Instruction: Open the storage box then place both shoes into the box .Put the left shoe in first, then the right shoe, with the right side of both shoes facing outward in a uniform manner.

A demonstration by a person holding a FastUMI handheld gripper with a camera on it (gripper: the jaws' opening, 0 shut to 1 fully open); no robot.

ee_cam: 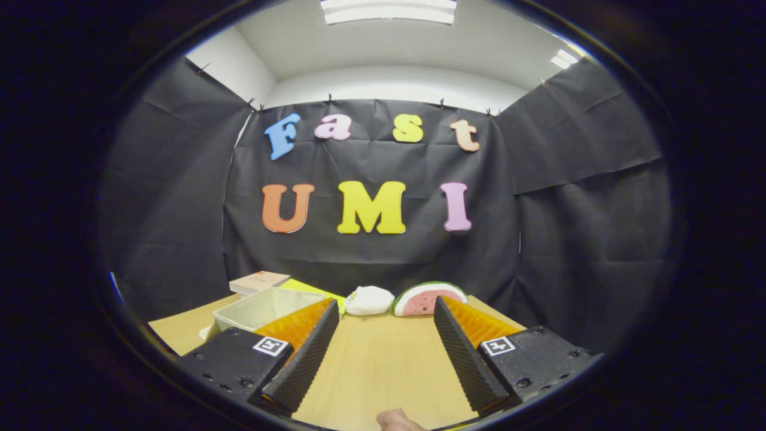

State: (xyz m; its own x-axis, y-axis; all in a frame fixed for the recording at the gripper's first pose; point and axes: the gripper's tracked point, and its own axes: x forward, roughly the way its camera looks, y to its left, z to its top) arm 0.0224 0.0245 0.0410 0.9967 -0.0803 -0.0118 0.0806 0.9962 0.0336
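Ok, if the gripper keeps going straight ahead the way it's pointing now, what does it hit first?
Probably the white plush toy or the watermelon slice toy beside it, though depth is hard to judge. The gripper is open with nothing between its fingers, and bare wooden table lies ahead until those toys.

A pale, cream-coloured storage box [263, 308] stands on the wooden table, on the left side and far from the camera. It has no lid on top and its inside appears empty, though the left finger hides its near right corner. It sits upright, turned a little diagonally.
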